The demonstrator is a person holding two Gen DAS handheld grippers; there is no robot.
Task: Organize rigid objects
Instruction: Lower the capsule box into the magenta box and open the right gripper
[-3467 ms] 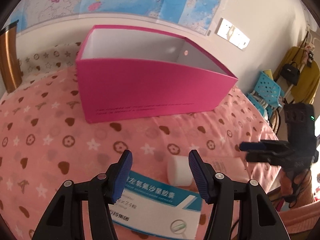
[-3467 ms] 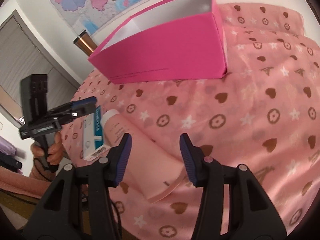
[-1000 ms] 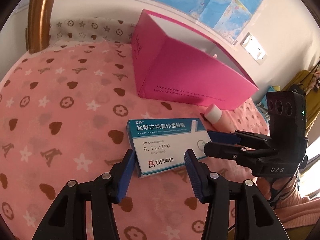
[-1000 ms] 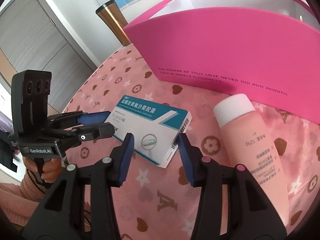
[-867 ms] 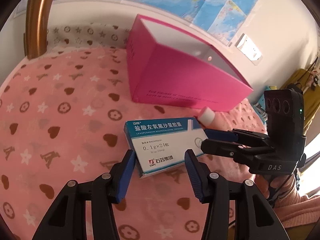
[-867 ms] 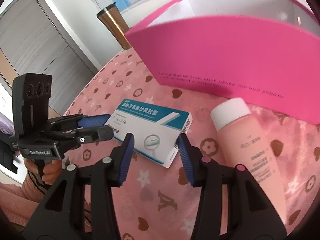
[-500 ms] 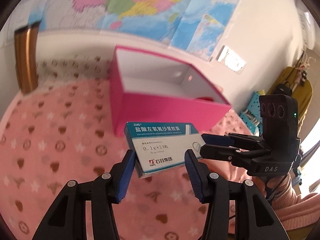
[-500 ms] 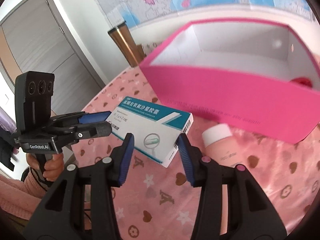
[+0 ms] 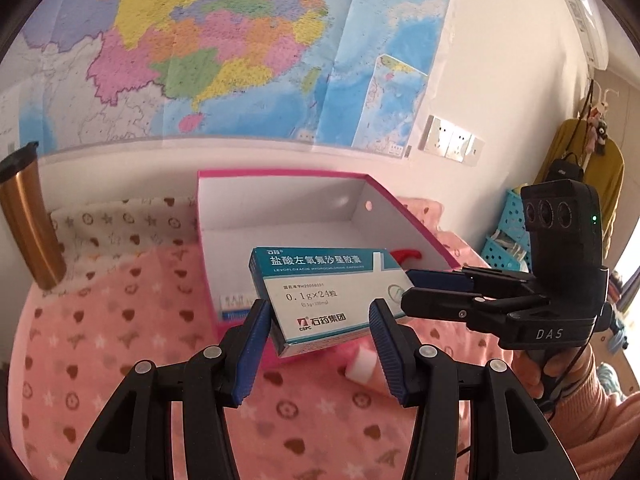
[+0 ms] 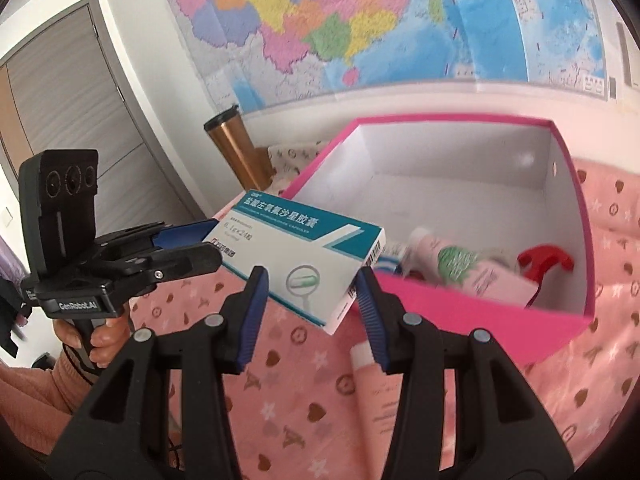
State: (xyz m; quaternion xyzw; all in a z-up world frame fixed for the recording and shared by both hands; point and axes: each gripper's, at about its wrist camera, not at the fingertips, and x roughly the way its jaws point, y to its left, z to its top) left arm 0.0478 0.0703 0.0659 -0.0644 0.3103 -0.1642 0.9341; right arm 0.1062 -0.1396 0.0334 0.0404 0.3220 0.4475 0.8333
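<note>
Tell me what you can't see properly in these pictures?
- Pink box floor, left wrist view: medicine box covers most.
- Pink bottle on the blanket, right wrist view: right tongs hide its cap.
- Things inside the box, right wrist view: blurred, labels unreadable.
- Gold cup: lid cut off.

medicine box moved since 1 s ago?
Yes. The medicine box, clamped by both hand-held grippers, has risen off the pink blanket and now hangs level with the pink bin's open top.

Both views are bright with soft, even daylight, strongest at the right edge of the left wrist view. Shadows are faint. Fisheye bending curves the wall map (image 9: 224,48) and darkens the corners. The pink box (image 10: 472,320) rim shows slight motion blur.
</note>
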